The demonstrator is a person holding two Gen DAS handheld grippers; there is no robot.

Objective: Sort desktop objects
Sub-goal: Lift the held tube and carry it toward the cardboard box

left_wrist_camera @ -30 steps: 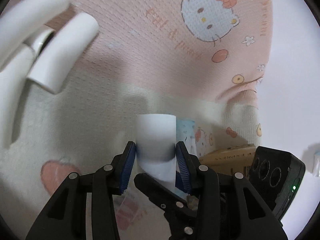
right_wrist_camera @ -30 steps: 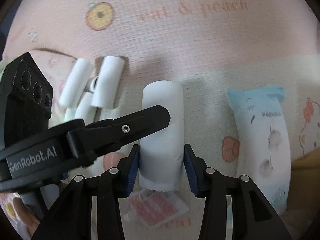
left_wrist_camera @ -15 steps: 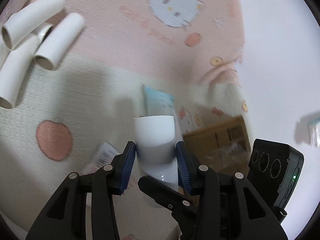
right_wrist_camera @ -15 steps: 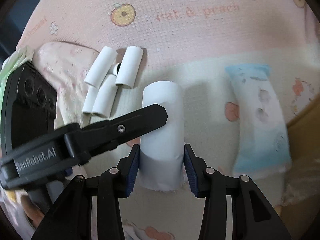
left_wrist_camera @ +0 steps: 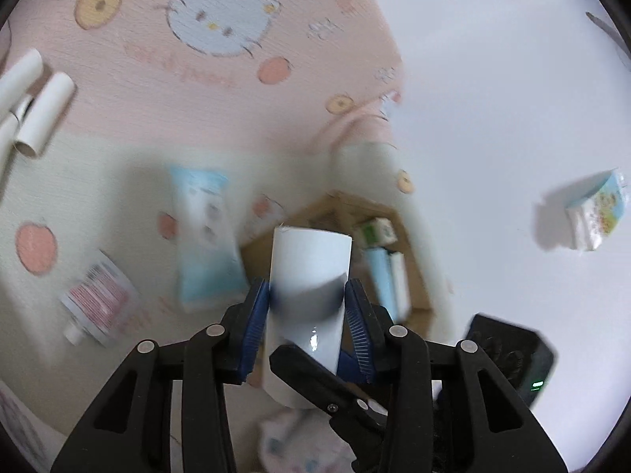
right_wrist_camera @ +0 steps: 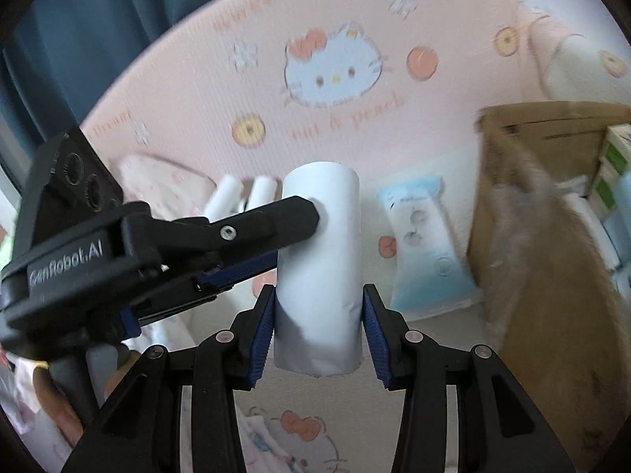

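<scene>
Both sets of jaws are closed on one white paper roll, which is held in the air. The left gripper clamps it between its blue pads, one on each side of the roll. The right gripper clamps the same roll near its lower end, again with a blue pad on each side. In the right wrist view the left gripper reaches in from the left, its upper finger tip touching the roll's side.

Below the roll lies a pink and cream cartoon-cat blanket. On the blanket, beside the roll, lies a light blue packet, also seen in the right wrist view. A small pouch with a red print lies near the packet, to its left. A group of small white tubes lies well apart at the left edge. An open cardboard box sits just beyond the roll and holds several blurred cartons; the box fills the right side of the right wrist view. A small printed pack lies on the white surface, well apart to the right
</scene>
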